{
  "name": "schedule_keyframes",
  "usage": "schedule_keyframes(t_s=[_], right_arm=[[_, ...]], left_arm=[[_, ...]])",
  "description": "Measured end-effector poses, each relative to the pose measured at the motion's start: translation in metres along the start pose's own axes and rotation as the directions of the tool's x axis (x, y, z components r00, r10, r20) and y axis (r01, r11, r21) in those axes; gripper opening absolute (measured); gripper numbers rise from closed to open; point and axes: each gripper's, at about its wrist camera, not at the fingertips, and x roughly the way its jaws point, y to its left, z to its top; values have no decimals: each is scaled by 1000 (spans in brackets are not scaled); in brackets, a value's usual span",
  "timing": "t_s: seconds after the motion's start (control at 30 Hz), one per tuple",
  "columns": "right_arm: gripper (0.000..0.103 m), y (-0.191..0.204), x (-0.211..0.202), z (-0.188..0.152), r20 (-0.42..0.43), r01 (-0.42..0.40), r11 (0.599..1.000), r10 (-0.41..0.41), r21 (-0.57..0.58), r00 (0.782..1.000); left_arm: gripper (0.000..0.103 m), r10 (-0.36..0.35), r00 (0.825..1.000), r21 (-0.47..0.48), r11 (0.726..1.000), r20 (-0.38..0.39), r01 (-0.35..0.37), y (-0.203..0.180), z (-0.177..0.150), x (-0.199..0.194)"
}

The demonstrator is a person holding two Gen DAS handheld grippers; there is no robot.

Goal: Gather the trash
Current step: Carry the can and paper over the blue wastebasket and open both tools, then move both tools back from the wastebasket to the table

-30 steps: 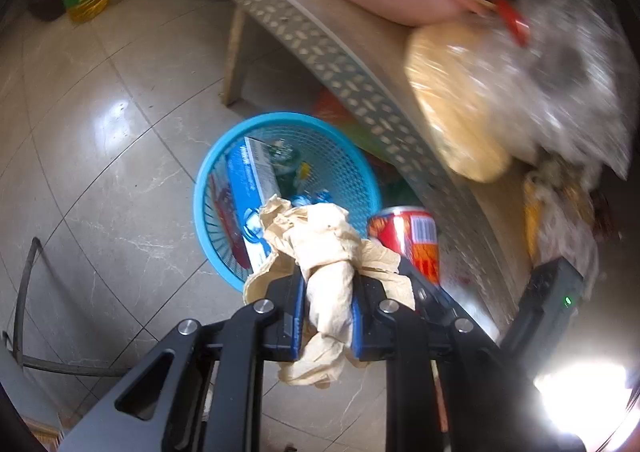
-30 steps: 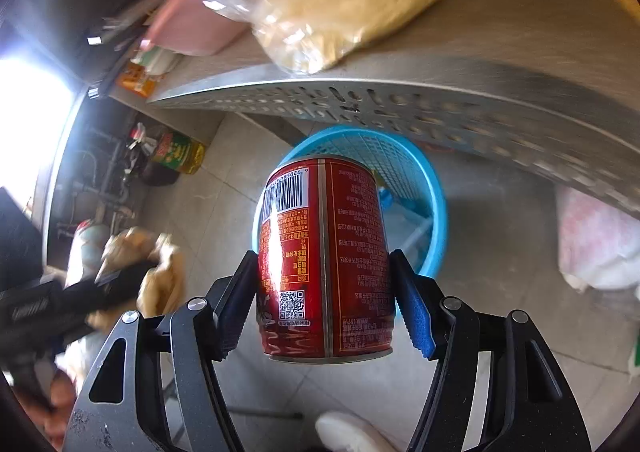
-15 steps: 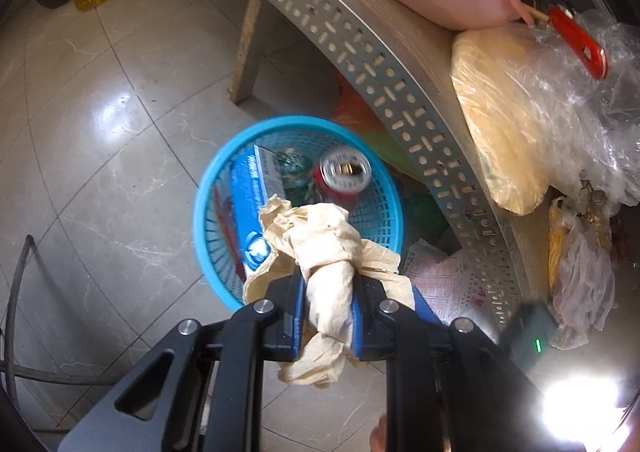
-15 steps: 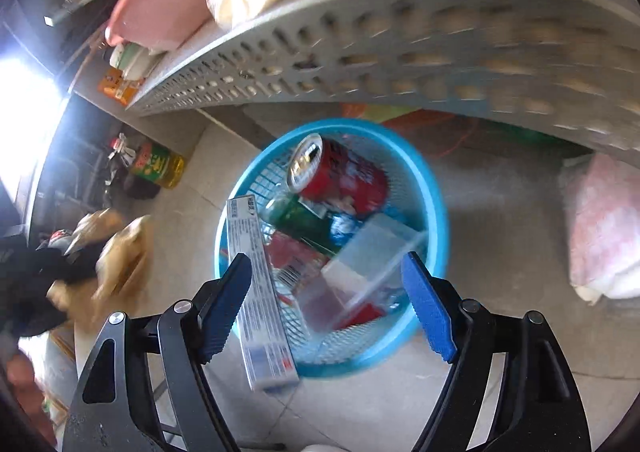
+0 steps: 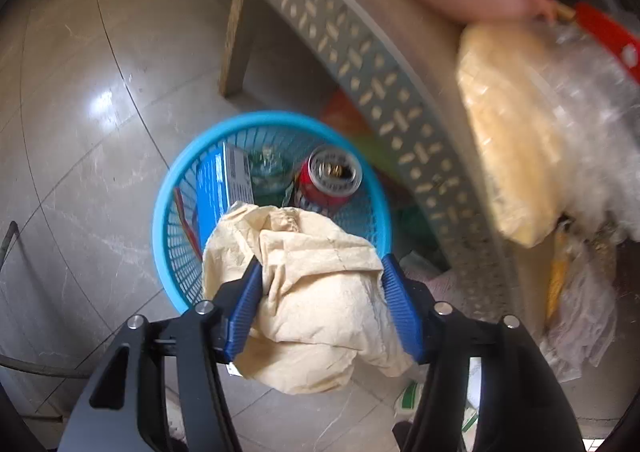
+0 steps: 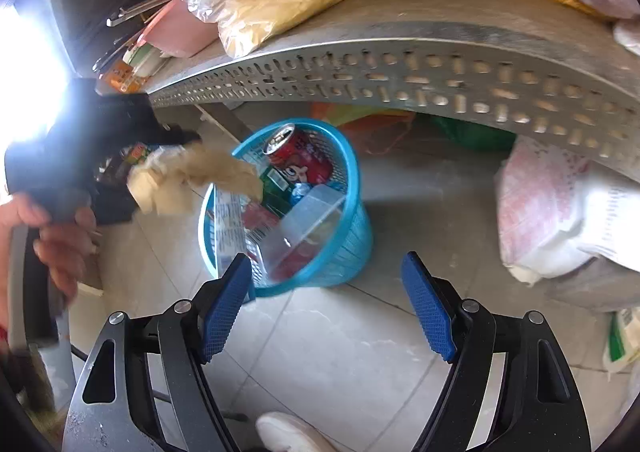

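Can (image 5: 330, 184) now in basket (image 5: 176, 252); right claw (image 6: 328, 312) wide, empty; left claw (image 5: 320, 308) opening around paper wad (image 5: 312, 292).

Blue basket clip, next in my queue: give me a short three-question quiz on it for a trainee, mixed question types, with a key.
1. True or false: the red can lies inside the blue basket.
2. Multiple choice: what sits between the fingers of the left gripper? A) a glass bottle B) crumpled beige paper C) a spoon
3. Fill in: the right gripper holds ____.

Key
1. True; the can's top shows among the other trash.
2. B; the jaws are opening and the paper is between them, above the basket's near rim.
3. Nothing; its jaws stand open and empty.
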Motion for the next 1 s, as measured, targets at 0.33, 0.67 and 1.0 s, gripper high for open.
schedule_keyframes(t_s=[0.33, 0.67, 1.0], right_arm=[[75, 1, -27, -13, 17, 11, 999, -10, -35, 1000], [75, 8, -80, -16, 72, 0, 997, 6, -79, 997], [83, 58, -144, -30, 96, -30, 959, 59, -281, 994]], left_arm=[[88, -80, 985, -18, 996, 152, 84, 0, -2, -55], [88, -175, 960, 55, 984, 220, 167, 4, -50, -155], [88, -315, 874, 207, 945, 371, 253, 29, -174, -298]])
